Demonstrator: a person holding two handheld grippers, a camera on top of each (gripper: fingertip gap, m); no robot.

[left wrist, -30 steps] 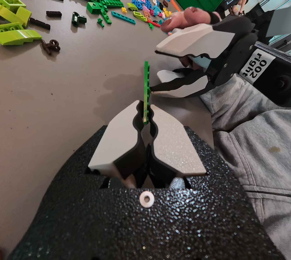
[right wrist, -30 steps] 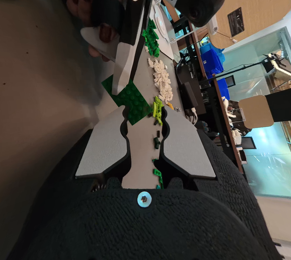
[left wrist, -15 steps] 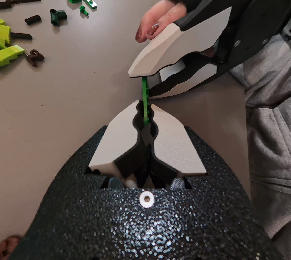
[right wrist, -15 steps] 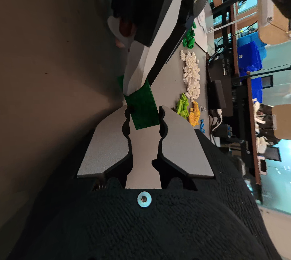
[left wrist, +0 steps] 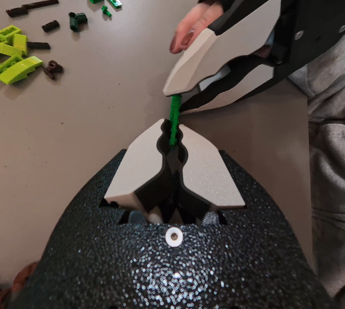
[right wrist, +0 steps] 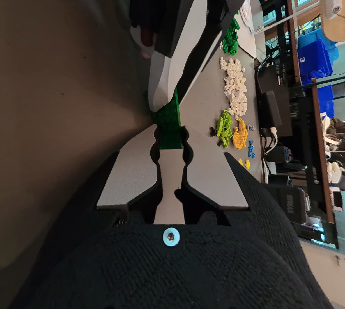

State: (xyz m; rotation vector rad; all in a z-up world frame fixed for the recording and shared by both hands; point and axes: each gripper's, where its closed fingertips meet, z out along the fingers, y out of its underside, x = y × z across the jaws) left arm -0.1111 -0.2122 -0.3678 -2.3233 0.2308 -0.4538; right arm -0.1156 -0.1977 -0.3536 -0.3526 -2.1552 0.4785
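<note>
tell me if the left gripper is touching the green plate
Touching. In the left wrist view the left gripper has both fingers closed on the edge-on green plate, no gap on either side.

White lettering shows on a black box (right wrist: pixel 280 75) beyond the tabletop (right wrist: pixel 205 94), and on a black case (right wrist: pixel 291 204) lower down. A small white sticker sits on a blue bin (right wrist: pixel 315 57).
</note>
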